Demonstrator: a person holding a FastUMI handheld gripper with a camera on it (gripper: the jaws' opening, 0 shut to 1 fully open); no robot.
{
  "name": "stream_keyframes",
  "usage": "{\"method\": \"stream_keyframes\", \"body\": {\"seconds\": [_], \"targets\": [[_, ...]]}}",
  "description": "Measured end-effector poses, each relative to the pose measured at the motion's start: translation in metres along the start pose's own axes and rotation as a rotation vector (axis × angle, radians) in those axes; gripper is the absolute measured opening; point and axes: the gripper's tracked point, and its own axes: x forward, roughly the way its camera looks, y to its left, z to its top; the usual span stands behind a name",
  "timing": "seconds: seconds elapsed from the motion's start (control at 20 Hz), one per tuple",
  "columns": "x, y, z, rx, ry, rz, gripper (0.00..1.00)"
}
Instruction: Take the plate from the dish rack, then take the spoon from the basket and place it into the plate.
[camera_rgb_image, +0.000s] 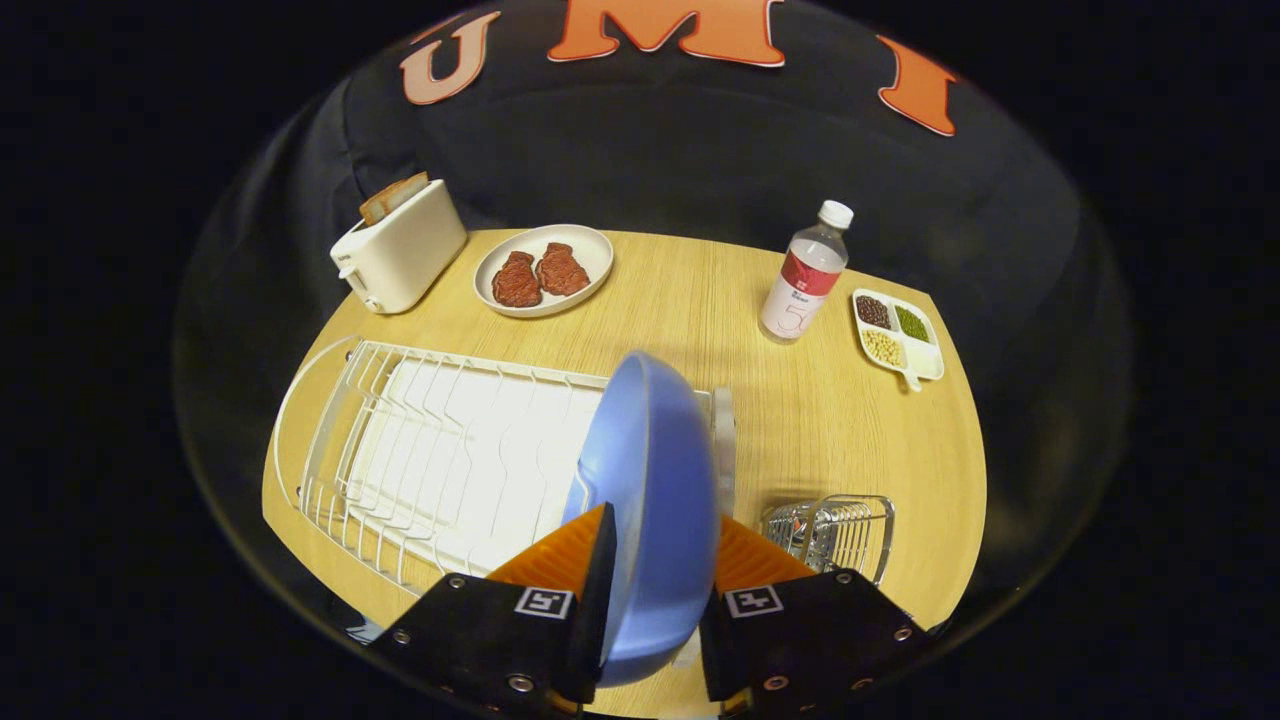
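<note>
The claw (655, 565), with black housings and ribbed orange fingers (560, 555), is closed onto the round light-blue plastic plate (650, 500) in the lower middle of the frame. One finger presses each face, and the plate stands on edge between them, its rim pointing away from the camera. The plate sits at the right end of the white wire dish rack (430, 450), which stretches across the lower left over a white drip tray; whether the plate's bottom edge touches the rack's wires I cannot tell, since the fingers cover it.

Just right of the claw, at the lower right, a small chrome wire basket (835, 530) stands on the light wooden bench (700, 300). The spoon inside it is too hidden to make out.

Farther back, at the upper left, a cream toaster (400, 255) holds a slice of toast (392, 197). Beside it, near the upper centre, an oval white dish (590, 250) carries two dark red pieces of meat (538, 275). At the upper right stands a clear plastic bottle with a red label and white cap (805, 275), and just right of that a small white divided tray of brown, green and pale beans (897, 335).
</note>
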Motion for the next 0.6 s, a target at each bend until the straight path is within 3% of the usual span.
{"method": "stream_keyframes", "body": {"seconds": [0.25,0.5,0.6], "targets": [[-0.007,-0.021,0.018,0.053,-0.048,-0.063,0.29],[-0.020,-0.025,0.034,-0.033,-0.109,-0.161,0.28],[-0.030,-0.015,0.041,-0.028,-0.129,-0.124,0.28]]}}
